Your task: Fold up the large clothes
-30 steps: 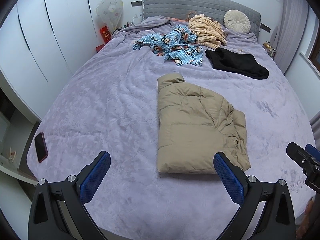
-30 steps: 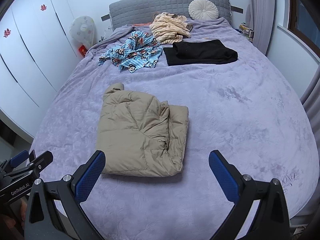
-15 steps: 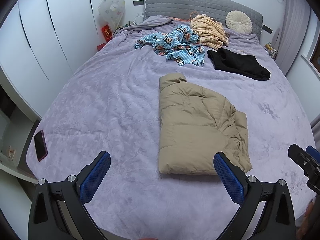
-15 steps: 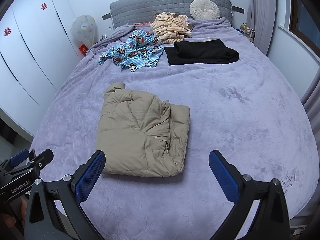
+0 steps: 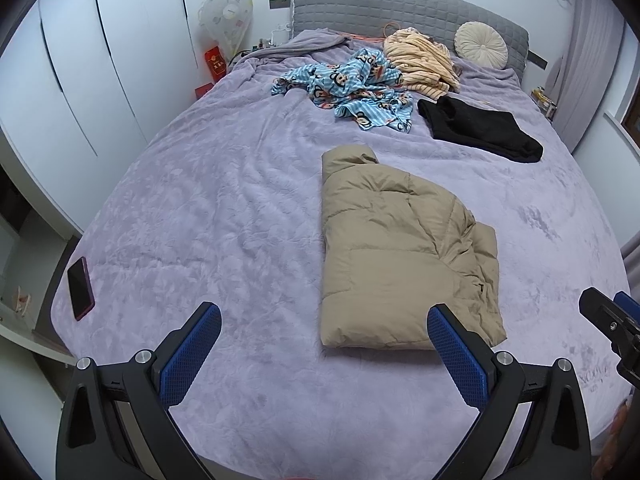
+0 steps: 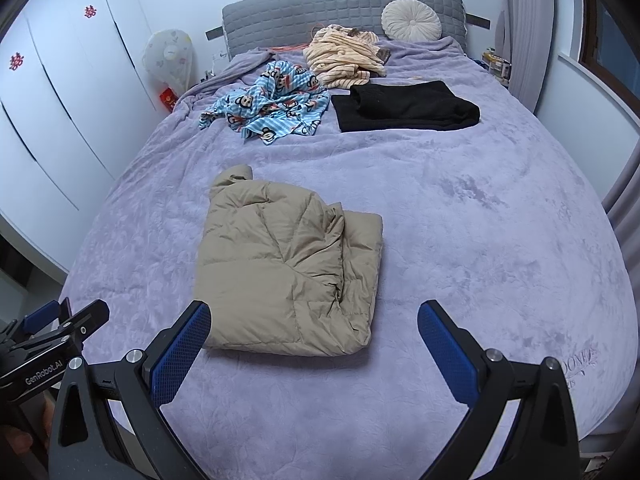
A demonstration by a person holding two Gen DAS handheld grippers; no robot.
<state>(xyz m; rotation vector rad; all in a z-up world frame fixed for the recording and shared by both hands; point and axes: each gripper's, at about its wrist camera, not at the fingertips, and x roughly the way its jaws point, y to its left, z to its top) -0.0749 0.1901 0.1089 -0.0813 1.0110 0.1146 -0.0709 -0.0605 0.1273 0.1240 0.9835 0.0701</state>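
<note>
Tan puffer jacket folded, long axis toward headboard.

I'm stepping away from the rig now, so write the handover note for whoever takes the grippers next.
Left gripper: open, empty, hovering over the near edge of the bed.
Right gripper: open, empty, also at the near edge.
Tan puffer jacket: folded into a compact bundle in the middle of the bed, nothing touching it.
Black garment: folded flat, farther back on the right.
Left to fold: the blue cartoon-print garment and the cream striped one, both crumpled near the headboard.
Phone lies on the bed's left corner; avoid it.
</note>
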